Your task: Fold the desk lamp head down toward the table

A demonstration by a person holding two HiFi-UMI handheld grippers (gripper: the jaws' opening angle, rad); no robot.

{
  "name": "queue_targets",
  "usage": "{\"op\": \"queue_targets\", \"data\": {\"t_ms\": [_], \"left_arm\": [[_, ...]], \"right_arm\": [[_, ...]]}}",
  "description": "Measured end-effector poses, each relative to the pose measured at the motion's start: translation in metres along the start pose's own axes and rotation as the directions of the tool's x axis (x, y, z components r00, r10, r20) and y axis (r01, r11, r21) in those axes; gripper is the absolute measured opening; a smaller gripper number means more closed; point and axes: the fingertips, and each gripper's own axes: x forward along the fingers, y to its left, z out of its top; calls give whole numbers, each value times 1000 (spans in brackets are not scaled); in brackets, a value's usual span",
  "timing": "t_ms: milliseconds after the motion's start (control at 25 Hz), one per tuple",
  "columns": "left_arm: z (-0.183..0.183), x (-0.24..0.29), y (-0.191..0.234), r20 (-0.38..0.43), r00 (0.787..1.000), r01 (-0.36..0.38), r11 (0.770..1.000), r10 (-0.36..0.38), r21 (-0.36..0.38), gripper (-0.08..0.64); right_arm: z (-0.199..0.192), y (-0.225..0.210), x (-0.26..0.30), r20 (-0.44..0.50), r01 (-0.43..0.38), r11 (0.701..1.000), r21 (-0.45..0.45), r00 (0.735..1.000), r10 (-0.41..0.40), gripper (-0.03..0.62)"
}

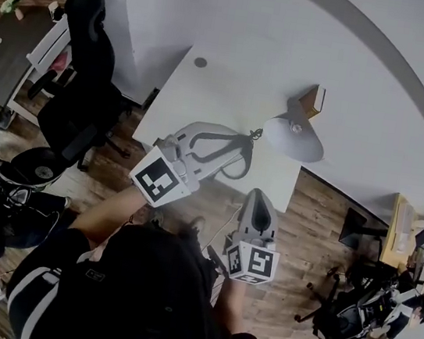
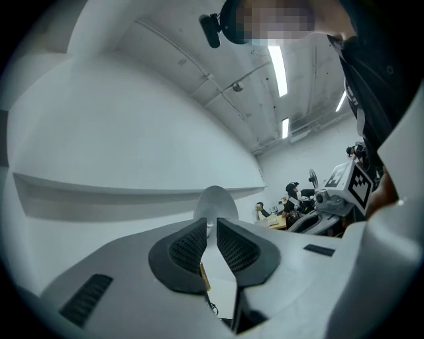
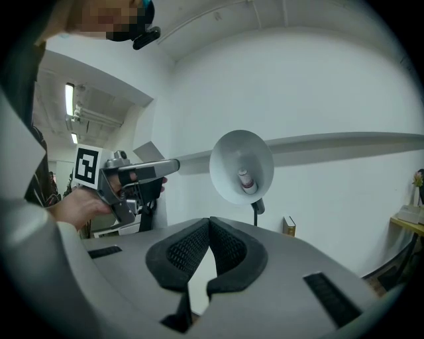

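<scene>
As the head view looks steeply down, the white table point(image 1: 209, 85) fills the middle of the frame. The lamp head point(image 1: 296, 136) sits at the table's right end, its mouth turned up toward the camera. A small brown box point(image 1: 312, 101) stands just behind it, by the wall. The left gripper point(image 1: 246, 140) points at the shade from the left, its tips near the rim. The right gripper point(image 1: 260, 197) hangs lower in the frame, off the table's edge. Each marker cube point(image 1: 161, 179) carries black-and-white square patterns.

Over to the left gripper view: the pads stand a thin slit apart with nothing pressed between them. The shade peeks over them, mostly hidden. A small brass-coloured bit under the pads is too tiny to name.

Now the right gripper view: the jaws are closed together and empty. Above them the shade faces the camera with a bulb point(image 3: 245, 180) inside it, and the gripper body cuts off its stem.
</scene>
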Motion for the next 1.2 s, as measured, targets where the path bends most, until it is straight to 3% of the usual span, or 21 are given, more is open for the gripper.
{"op": "queue_targets", "data": {"t_ms": [400,560,720,880,1200], "left_arm": [[15,62,24,-39,999,27,989,-21,147,118],[-2,78,32,-125,992,43,986,-23,163,152],[-6,87,34,-144,989,51,983,-26,178,141],[-9,91,38,-155,987,61,979,-31,193,75],[-10,91,36,-161,985,90,978,-60,189,46]], "right_arm": [[-4,-29,9,2,-26,999,21,1000,26,12],[-6,-35,17,-2,-42,999,24,999,42,12],[-5,-39,20,-11,-47,999,22,999,47,12],[2,-43,23,-11,-54,999,6,999,54,12],[33,-60,13,-29,-67,994,-92,998,64,12]]}}
